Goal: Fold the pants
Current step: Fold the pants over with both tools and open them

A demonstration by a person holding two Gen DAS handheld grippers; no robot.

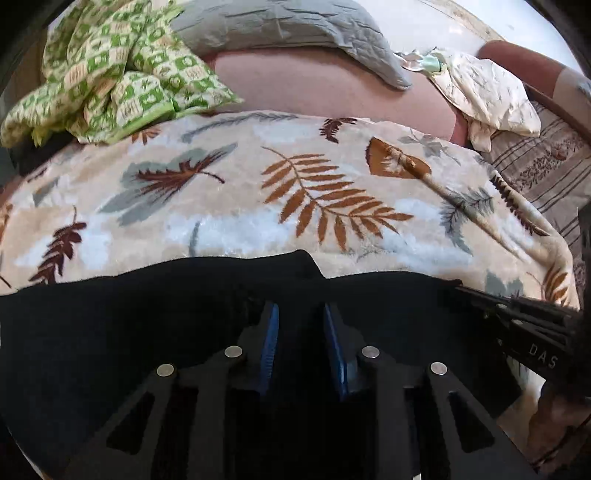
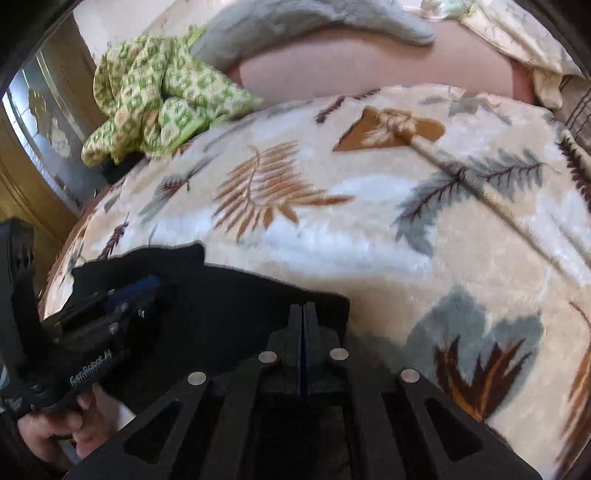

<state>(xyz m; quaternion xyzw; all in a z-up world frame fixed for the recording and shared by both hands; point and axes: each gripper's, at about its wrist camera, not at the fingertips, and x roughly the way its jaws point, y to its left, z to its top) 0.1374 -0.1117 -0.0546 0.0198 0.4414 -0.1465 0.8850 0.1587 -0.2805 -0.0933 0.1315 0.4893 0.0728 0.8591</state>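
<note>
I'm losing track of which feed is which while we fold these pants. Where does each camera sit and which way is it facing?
Left wrist view: on the left gripper, looking forward across the black pants and leaf blanket; its fingers stand apart, and the right gripper shows at the right edge.
Right wrist view: on the right gripper, fingers shut on the pants; the left gripper and left hand show at left.
Shared: pants, blanket, green checked cloth, grey pillow.

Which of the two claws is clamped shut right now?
The right claw: its jaws meet over the black pants. The left claw shows a clear gap between its blue pads.
</note>
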